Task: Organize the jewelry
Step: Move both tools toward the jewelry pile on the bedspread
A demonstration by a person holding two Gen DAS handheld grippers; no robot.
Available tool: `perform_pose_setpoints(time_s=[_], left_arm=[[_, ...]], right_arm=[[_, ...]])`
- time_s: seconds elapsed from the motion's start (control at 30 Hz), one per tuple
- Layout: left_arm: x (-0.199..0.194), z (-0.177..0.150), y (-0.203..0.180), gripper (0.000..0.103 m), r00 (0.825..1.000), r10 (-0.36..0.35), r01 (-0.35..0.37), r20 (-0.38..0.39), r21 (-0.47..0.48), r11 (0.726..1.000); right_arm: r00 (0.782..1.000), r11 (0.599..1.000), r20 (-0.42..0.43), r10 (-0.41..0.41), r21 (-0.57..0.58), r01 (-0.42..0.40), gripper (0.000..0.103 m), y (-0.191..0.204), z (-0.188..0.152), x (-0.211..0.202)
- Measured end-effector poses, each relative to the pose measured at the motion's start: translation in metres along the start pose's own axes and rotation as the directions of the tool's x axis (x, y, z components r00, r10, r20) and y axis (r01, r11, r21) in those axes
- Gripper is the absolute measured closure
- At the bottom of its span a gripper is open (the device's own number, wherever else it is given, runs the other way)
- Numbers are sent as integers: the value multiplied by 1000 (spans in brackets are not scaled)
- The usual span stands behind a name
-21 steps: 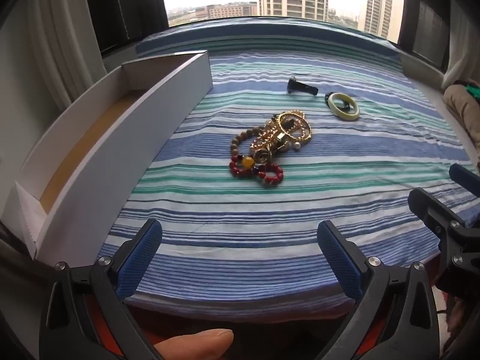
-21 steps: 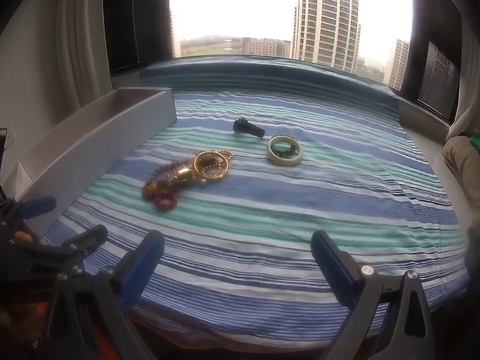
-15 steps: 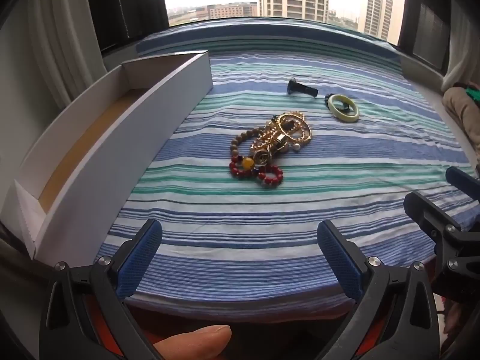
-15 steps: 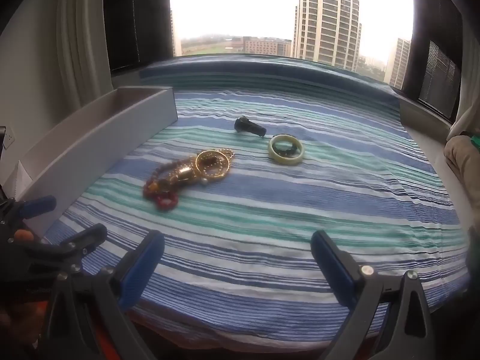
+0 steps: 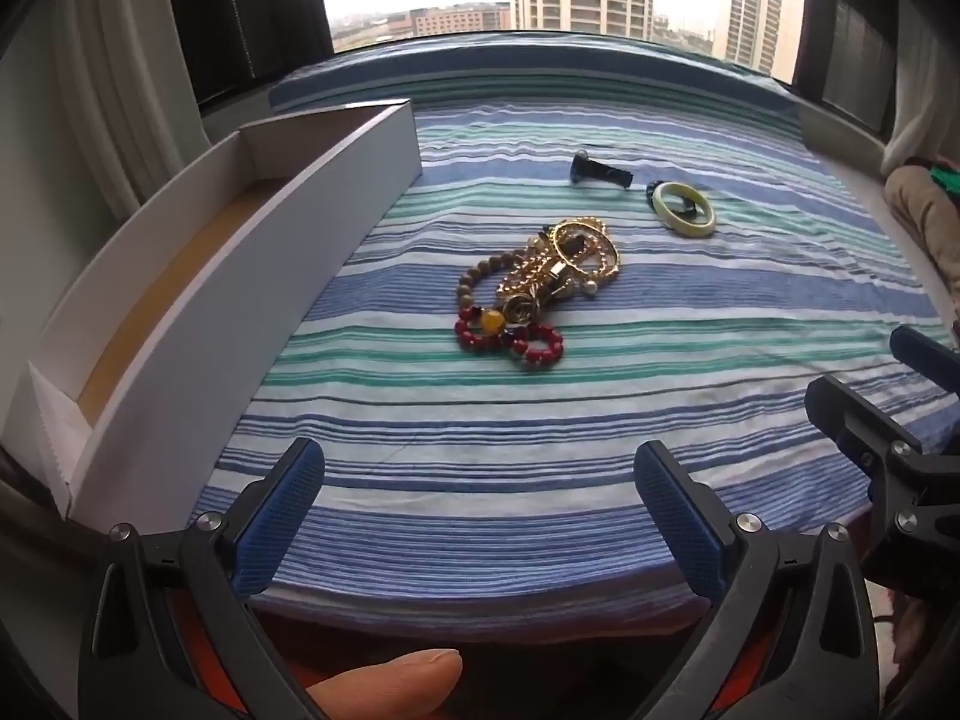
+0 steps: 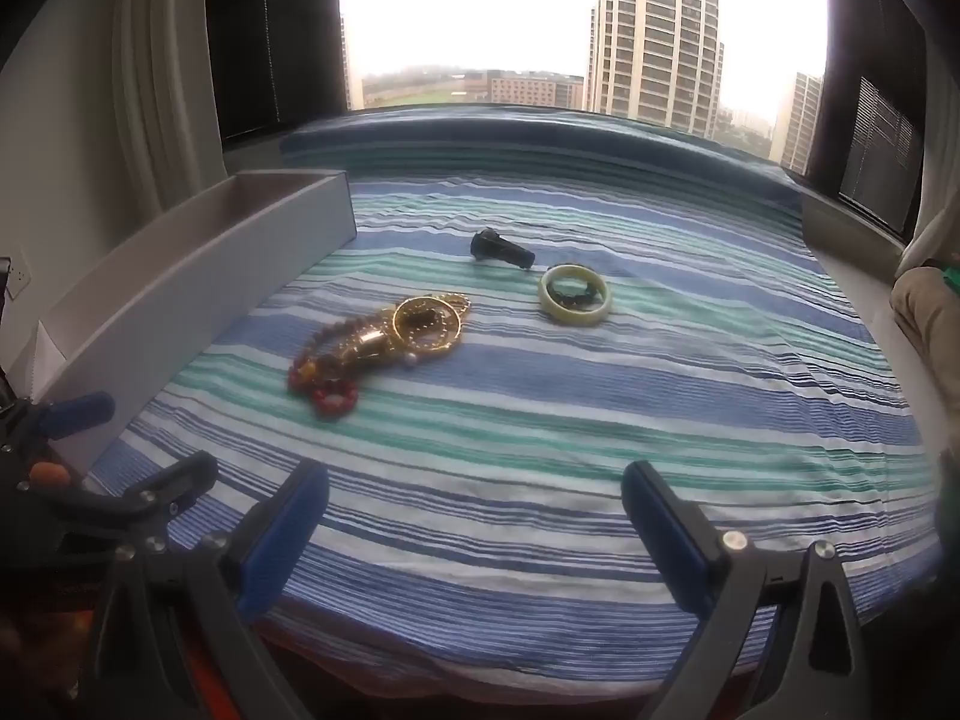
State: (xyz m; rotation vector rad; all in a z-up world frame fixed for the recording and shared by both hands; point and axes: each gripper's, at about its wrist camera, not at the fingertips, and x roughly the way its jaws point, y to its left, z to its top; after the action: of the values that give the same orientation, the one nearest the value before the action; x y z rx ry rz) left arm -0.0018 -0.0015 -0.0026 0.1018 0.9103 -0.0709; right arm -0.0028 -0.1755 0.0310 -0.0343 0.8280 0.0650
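Here we hold both tongs open and empty over the near edge of the bed [image 5: 540, 480]. The left tongs [image 5: 480, 510] face the jewelry pile [image 5: 534, 294] almost dead ahead; from the right tongs [image 6: 474, 528] it lies ahead and leftward, so we judge the left nearer. The pile runs near-left to far-right. The box [image 5: 252, 276] sits left of it.
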Motion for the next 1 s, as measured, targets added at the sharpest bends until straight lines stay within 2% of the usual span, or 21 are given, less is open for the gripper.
perform_pose_setpoints(time_s=[0.33, 0.6, 0.7, 0.83, 1.0], left_arm=[[1, -1, 0, 0, 1000, -2, 2, -7, 10, 1000], [-2, -3, 16, 0, 997, -73, 73, 12, -39, 997], [-4, -9, 23, 0, 998, -45, 47, 42, -45, 998], [-1, -12, 29, 0, 999, -1, 2, 41, -36, 999], [11, -15, 35, 0, 1000, -22, 21, -13, -47, 999]], right_arm=[[1000, 1000, 1, 1, -3, -1, 3, 1, 0, -2], [1000, 1000, 26, -10, -9, 10, 3, -2, 6, -9], [999, 1000, 43, -19, -6, 19, 3, -4, 8, -11], [999, 1000, 42, -9, -2, 9, 3, -7, 7, -8], [999, 1000, 33, 2, -10, -1, 3, -7, 3, -2]])
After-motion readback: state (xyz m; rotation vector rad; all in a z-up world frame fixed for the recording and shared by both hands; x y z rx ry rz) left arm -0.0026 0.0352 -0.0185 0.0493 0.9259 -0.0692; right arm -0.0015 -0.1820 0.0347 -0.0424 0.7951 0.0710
